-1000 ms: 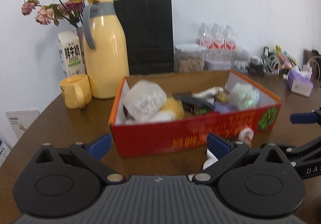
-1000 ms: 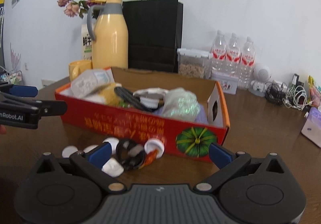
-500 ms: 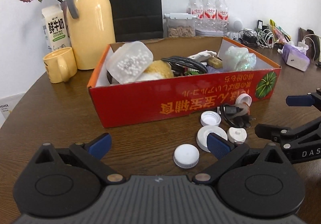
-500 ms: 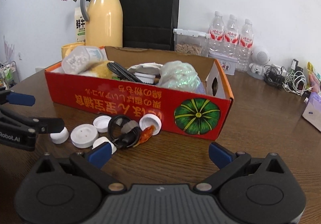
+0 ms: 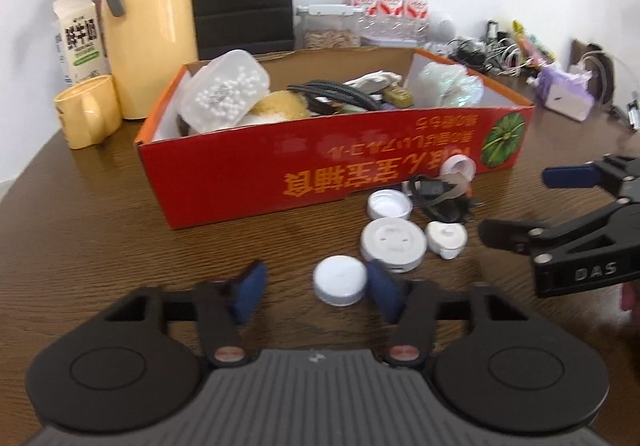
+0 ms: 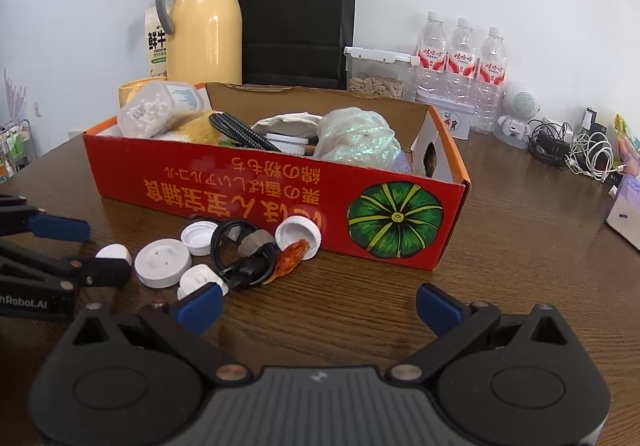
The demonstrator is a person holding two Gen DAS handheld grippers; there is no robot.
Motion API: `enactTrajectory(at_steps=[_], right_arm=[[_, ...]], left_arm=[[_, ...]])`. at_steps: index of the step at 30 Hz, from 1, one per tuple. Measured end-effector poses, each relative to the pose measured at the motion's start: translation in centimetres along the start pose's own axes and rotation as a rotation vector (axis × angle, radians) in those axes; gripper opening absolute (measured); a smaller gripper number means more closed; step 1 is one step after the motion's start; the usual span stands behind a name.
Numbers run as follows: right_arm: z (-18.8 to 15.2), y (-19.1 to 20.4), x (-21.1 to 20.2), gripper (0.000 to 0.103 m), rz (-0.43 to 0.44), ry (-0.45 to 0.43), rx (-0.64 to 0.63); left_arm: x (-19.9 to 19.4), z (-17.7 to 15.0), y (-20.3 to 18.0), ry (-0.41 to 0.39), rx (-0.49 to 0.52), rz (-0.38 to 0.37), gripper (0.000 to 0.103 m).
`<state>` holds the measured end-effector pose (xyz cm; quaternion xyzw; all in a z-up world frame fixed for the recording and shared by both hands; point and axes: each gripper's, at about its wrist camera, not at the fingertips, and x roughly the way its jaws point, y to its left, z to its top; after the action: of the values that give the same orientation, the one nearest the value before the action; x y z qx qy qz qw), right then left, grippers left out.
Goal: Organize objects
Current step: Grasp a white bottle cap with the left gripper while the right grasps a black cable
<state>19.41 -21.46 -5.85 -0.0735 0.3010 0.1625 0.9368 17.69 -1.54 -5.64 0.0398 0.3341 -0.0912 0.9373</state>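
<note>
Left gripper (image 5: 314, 292): our jaws, wide apart a second ago, are closing around the small white cap (image 5: 340, 280) on the table (image 5: 100, 230). The right pad looks to be touching the cap's edge; the left pad stands clear, so no grip yet, though blur makes contact hard to judge. We have also dropped lower toward the tabletop. Right gripper (image 6: 318, 304) hangs spread and empty, near the loose pile. Just beyond the cap: a larger white disc (image 5: 392, 244), more caps, a coiled black cable (image 5: 438, 198), all against the red box (image 5: 280, 166). We judge the cap is first to go in.
</note>
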Motion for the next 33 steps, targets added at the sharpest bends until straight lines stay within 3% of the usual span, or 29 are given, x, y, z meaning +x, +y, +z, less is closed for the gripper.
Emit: enactTrajectory(at_steps=[1, 10, 15, 20, 25, 30, 33], right_arm=[[0.0, 0.0, 0.0, 0.103, 0.000, 0.000, -0.002], [0.0, 0.2, -0.7, 0.101, 0.002, -0.057, 0.001], [0.5, 0.3, -1.2, 0.064, 0.085, -0.111, 0.016], [1.1, 1.2, -0.4, 0.041, 0.109, -0.109, 0.014], [1.6, 2.3, 0.5, 0.029, 0.107, -0.090, 0.003], [1.5, 2.6, 0.8, 0.008, 0.101, -0.077, -0.002], [1.4, 2.7, 0.6, 0.007, 0.094, -0.095, -0.003]], left_arm=[[-0.1, 0.0, -0.1, -0.004, 0.002, 0.000, 0.030], [-0.5, 0.2, 0.4, -0.043, -0.044, 0.029, 0.029], [-0.7, 0.2, 0.6, -0.056, -0.048, 0.034, 0.029], [-1.0, 0.2, 0.6, -0.067, -0.051, 0.037, 0.029], [-1.3, 0.2, 0.6, -0.078, -0.049, 0.032, 0.029], [-1.3, 0.2, 0.6, -0.085, -0.052, 0.033, 0.029], [-1.4, 0.2, 0.6, -0.091, -0.053, 0.033, 0.029]])
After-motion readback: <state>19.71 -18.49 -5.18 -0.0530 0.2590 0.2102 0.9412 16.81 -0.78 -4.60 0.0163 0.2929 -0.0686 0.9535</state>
